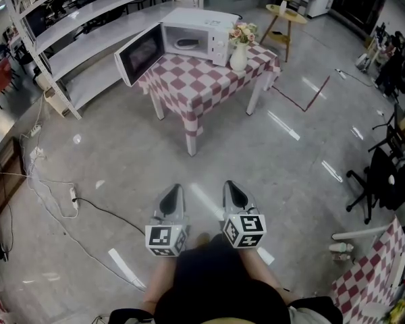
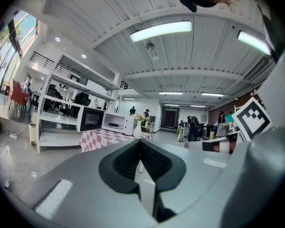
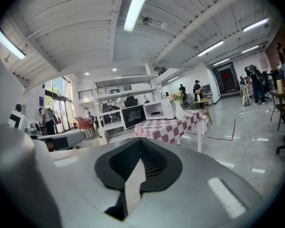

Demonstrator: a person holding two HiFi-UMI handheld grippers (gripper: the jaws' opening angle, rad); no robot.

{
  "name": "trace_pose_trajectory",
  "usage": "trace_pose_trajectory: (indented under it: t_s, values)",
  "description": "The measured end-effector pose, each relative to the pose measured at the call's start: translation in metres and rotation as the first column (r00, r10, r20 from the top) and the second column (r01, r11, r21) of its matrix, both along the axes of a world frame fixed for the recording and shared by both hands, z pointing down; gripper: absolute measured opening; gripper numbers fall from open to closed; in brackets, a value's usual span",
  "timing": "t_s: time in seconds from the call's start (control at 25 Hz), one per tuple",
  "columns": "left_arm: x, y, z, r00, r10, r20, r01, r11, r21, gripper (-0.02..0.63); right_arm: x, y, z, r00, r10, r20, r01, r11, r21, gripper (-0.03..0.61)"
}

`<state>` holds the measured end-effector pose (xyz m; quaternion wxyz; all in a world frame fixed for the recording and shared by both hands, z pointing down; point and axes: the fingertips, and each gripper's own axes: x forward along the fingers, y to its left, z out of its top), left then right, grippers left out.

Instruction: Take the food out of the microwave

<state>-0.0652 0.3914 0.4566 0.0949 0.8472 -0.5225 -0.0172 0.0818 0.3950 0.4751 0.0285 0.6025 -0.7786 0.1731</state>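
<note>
— Where do we find the microwave [image 1: 196,36]?
— On the table [image 1: 189,93], well ahead of us, its door [image 1: 140,56] swung left, food [image 1: 187,44] inside. The vase [image 1: 238,56] stands just right of it; shelves [image 1: 88,39] lie behind, leftward.

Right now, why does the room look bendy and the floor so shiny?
Head view: the glossy floor shows white glare streaks. Left gripper view and right gripper view: wide lenses curve the ceiling and leave black corners; in the left gripper view a lamp glares white.

Closed hand-held gripper [image 3: 140,142], open microwave [image 3: 156,110] beyond
</note>
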Motion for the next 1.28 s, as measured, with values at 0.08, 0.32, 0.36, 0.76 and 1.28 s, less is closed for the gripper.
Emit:
trace_pose_trajectory:
  t_s: [0.08, 0.32, 0.36, 0.76, 1.28]
  values:
    - [-0.002, 0.000, 0.000, 1.000, -0.005, 0.002, 0.005, 1.000, -0.001, 0.009, -0.003, -0.002, 0.001, 1.000, -0.010, 0.001, 0.010, 1.000, -0.005, 0.002]
    - [-0.011, 0.004, 0.003, 1.000, -0.024, 0.012, 0.024, 1.000, -0.008, 0.009, -0.014, -0.002, 0.005, 0.999, -0.032, 0.014, 0.032, 0.999, -0.016, 0.002]
    - [-0.013, 0.005, 0.005, 1.000, -0.027, 0.014, 0.027, 1.000, -0.012, 0.009, -0.016, -0.001, 0.006, 0.999, -0.036, 0.015, 0.036, 0.999, -0.020, 0.002]
    - [-0.013, -0.005, 0.011, 1.000, -0.026, 0.004, 0.027, 0.999, -0.033, 0.009, -0.013, -0.008, 0.012, 1.000, -0.029, 0.006, 0.029, 0.999, -0.045, 0.002]
    - [-0.012, -0.051, 0.003, 0.999, -0.036, -0.003, 0.036, 0.999, -0.004, 0.009, -0.015, -0.057, 0.010, 0.999, -0.046, 0.017, 0.047, 0.998, -0.046, 0.002]
